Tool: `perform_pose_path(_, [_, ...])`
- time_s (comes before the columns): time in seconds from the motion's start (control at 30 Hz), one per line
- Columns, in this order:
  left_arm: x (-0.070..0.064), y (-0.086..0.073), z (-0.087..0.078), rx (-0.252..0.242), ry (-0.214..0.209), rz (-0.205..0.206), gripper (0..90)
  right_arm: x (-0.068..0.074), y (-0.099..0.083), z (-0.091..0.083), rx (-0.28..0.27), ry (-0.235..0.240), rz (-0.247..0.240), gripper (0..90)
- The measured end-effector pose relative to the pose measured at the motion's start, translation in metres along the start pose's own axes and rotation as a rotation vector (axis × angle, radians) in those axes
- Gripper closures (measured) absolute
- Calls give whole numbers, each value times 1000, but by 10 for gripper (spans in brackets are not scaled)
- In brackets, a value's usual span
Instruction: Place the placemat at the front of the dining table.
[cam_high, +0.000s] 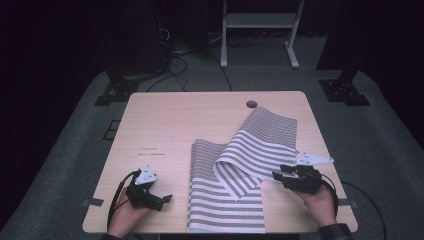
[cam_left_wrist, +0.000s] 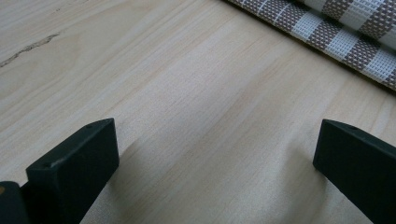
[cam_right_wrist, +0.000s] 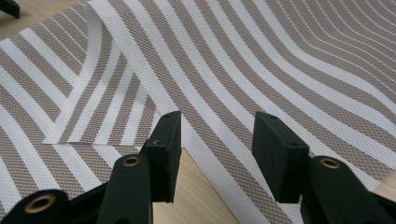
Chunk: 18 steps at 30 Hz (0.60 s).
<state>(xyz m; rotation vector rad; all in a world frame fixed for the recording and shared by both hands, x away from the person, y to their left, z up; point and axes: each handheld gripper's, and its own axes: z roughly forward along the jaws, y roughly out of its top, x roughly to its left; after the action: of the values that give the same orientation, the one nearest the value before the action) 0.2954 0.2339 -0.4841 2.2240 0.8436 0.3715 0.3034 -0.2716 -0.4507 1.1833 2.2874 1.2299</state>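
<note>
A brown-and-white striped cloth (cam_high: 240, 165) lies on the right half of the wooden surface (cam_high: 165, 130), its near part flat at the near edge and its far part folded back over itself (the fold forms a raised, curving flap that runs toward the far right). The right gripper (cam_high: 276, 175) sits at the flap's right edge with its jaws spread apart, the cloth's edge lying between them but not pinched. The left gripper (cam_high: 167, 198) rests near the surface's near left, jaws wide apart over bare wood, just left of the cloth and grasping nothing.
</note>
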Motion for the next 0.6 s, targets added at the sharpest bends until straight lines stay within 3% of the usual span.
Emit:
perform_pose_path(0.33, [0, 0, 0, 0, 0, 0, 0, 23, 5, 21, 19, 85, -43, 521])
perform_pose_path(0.6, [0, 0, 0, 0, 0, 0, 0, 42, 8, 35, 43, 123, -73, 498])
